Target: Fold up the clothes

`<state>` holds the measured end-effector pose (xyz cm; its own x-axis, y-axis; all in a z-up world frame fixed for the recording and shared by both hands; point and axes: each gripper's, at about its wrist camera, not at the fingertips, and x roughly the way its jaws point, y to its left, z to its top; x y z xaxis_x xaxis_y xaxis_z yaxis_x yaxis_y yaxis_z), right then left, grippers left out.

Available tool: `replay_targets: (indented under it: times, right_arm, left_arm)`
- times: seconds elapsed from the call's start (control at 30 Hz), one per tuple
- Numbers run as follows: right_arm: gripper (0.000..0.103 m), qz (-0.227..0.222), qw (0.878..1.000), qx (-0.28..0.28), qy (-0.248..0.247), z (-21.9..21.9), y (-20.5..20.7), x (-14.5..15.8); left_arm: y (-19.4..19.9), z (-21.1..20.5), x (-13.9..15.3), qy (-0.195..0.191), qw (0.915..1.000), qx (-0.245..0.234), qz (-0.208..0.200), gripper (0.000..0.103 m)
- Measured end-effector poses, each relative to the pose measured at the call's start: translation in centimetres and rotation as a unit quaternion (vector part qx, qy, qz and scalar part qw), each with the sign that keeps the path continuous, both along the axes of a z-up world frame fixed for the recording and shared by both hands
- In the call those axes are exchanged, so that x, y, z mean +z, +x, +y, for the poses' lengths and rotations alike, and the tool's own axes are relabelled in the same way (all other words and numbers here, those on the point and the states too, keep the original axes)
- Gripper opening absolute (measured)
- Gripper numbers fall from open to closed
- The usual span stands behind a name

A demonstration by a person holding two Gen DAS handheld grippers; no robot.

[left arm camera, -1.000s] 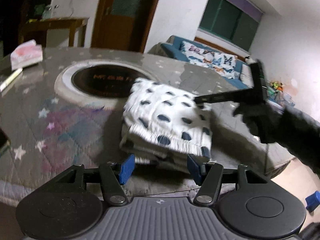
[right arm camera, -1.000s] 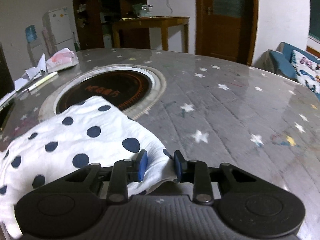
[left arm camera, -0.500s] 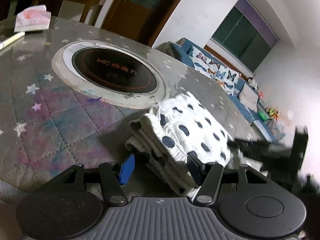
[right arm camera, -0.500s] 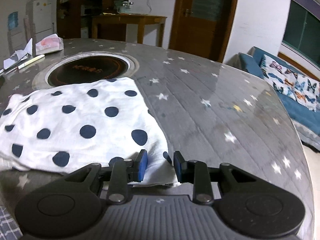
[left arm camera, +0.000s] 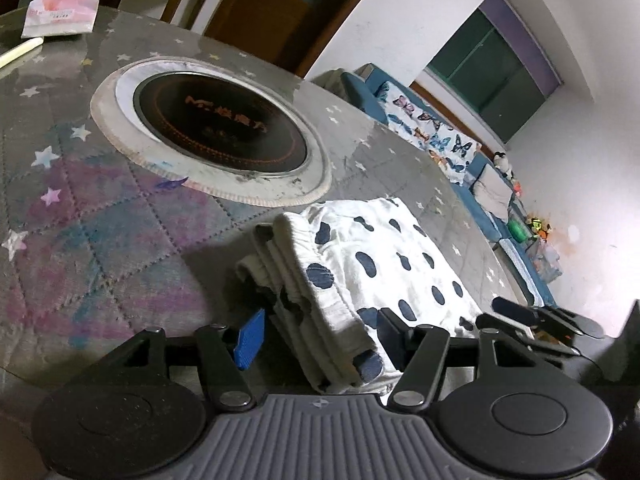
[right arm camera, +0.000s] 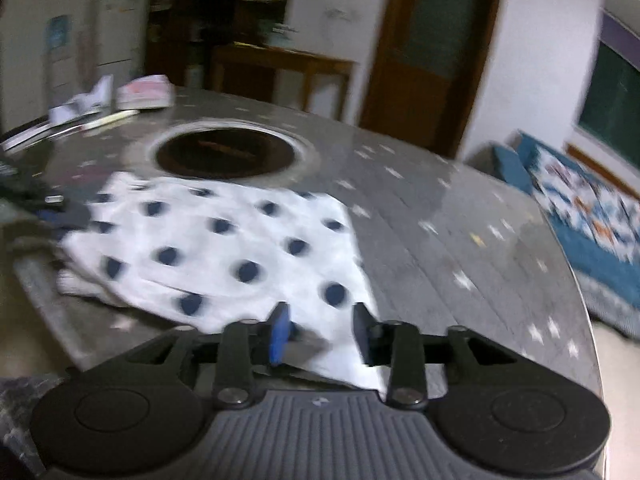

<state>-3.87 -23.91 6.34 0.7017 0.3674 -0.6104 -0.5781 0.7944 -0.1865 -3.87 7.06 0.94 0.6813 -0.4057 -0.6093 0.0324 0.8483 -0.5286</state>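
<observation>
Folded polka-dot garment [left arm camera: 372,272] sits between the left gripper [left arm camera: 318,334] pads, jaws opening, not pinching. Right gripper [right arm camera: 320,332] jaws opening, released; the garment's corner lies between its pads.

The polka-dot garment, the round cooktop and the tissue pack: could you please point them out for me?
polka-dot garment [left arm camera: 384,264]: left wrist view, on its dotted top layer.
round cooktop [left arm camera: 220,128]: left wrist view, on the dark glass centre.
tissue pack [left arm camera: 60,16]: left wrist view, on its pink-and-white top face.

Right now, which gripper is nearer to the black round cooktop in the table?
Left gripper: the cooktop lies just beyond the folded garment it straddles. Right gripper is farther back.
</observation>
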Motion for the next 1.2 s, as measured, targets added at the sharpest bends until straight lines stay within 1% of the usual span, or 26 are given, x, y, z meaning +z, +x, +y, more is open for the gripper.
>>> replay_targets:
  times: [0.07, 0.1, 0.23, 0.33, 0.43, 0.53, 0.6, 0.73, 0.8, 0.9, 0.97, 1.03, 1.13, 1.17, 1.2]
  right_arm:
    - [0.043, -0.006, 0.999, 0.049, -0.011, 1.8, -0.9, 0.3]
    - [0.046, -0.007, 0.997, 0.074, -0.017, 2.7, -1.4, 0.4]
    - [0.047, -0.015, 0.985, 0.167, -0.050, 6.6, -3.2, 0.0]
    - [0.047, -0.021, 0.973, 0.220, -0.072, 8.9, -4.3, -0.4]
    - [0.047, -0.027, 0.962, 0.254, -0.094, 10.9, -4.9, -1.0]
    - [0.048, -0.039, 0.951, 0.279, -0.127, 12.4, -5.4, -1.6]
    - [0.051, -0.050, 0.943, 0.293, -0.146, 13.0, -5.8, -1.8]
    - [0.051, -0.072, 0.931, 0.313, -0.176, 13.6, -6.8, -2.0]
    - [0.052, -0.091, 0.922, 0.321, -0.195, 14.0, -7.3, -2.5]
    - [0.054, -0.120, 0.908, 0.333, -0.225, 14.6, -8.1, -3.4]
    - [0.055, -0.148, 0.895, 0.344, -0.243, 15.0, -8.7, -4.0]
    - [0.055, -0.170, 0.884, 0.353, -0.254, 15.3, -9.2, -4.5]
    - [0.045, -0.182, 0.876, 0.363, -0.258, 15.7, -9.8, -5.0]
    - [0.032, -0.172, 0.880, 0.362, -0.253, 15.8, -9.7, -5.0]
    - [0.030, -0.164, 0.886, 0.359, -0.244, 15.8, -9.6, -4.8]
  left_arm:
    - [0.1, -0.1, 0.0, 0.003, 1.0000, 0.002, 0.008, 0.064]
    - [0.2, -0.1, 0.1, 0.004, 0.9999, 0.003, 0.011, 0.064]
    - [0.4, -0.2, 0.2, 0.008, 0.9997, 0.009, 0.023, 0.064]
    - [0.4, 0.0, 0.5, 0.009, 0.9995, 0.017, 0.027, 0.068]
    - [0.5, 0.3, 0.9, 0.007, 0.9992, 0.025, 0.029, 0.070]
    - [0.7, 0.4, 1.2, 0.001, 0.9991, 0.030, 0.031, 0.072]
    - [0.8, 0.6, 1.2, -0.007, 0.9987, 0.035, 0.037, 0.075]
    - [1.0, 0.8, 0.9, -0.019, 0.9977, 0.041, 0.051, 0.076]
    - [1.1, 0.7, 0.8, -0.023, 0.9973, 0.041, 0.056, 0.077]
    - [1.2, 0.6, 0.6, -0.031, 0.9966, 0.042, 0.063, 0.078]
    - [1.3, 0.6, 0.5, -0.037, 0.9961, 0.043, 0.068, 0.080]
    - [1.3, 0.6, 0.4, -0.045, 0.9954, 0.045, 0.073, 0.082]
    - [1.4, 0.7, 0.3, -0.057, 0.9940, 0.048, 0.080, 0.083]
    - [1.4, 0.7, 0.2, -0.061, 0.9935, 0.050, 0.083, 0.083]
    - [1.5, 0.7, 0.2, -0.065, 0.9929, 0.052, 0.085, 0.083]
